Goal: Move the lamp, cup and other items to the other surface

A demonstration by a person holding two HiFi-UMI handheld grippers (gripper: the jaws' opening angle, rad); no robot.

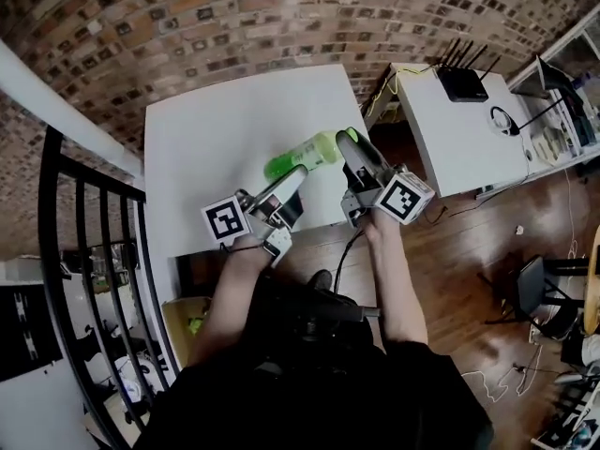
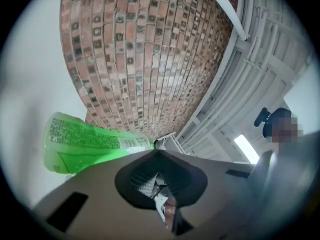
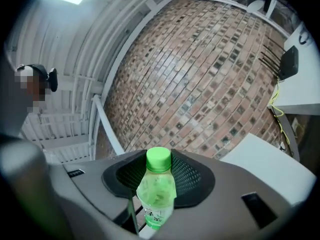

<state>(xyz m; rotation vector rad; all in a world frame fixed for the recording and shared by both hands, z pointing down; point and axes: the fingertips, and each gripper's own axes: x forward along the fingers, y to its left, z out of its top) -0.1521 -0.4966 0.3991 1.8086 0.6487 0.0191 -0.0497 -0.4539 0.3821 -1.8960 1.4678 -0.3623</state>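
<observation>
A green plastic bottle (image 1: 302,156) with a green cap (image 3: 159,160) hangs tilted over the front edge of the white table (image 1: 225,111). My right gripper (image 1: 341,148) is shut on it, and its dark mesh pads (image 3: 192,176) press on both sides of the bottle (image 3: 156,196). My left gripper (image 1: 291,184) is just left of the bottle, jaws drawn together. In the left gripper view the pads (image 2: 187,176) leave only a slit at the left gripper (image 2: 160,184). Something small and whitish shows there, too unclear to name. The bottle (image 2: 82,144) lies left of these jaws.
A second white table (image 1: 450,148) stands to the right with a black router (image 1: 461,81) and cables on it. A black railing (image 1: 56,251) runs along the left. Behind is a brick wall (image 1: 234,17); wood floor (image 1: 487,251) lies between and right of the tables.
</observation>
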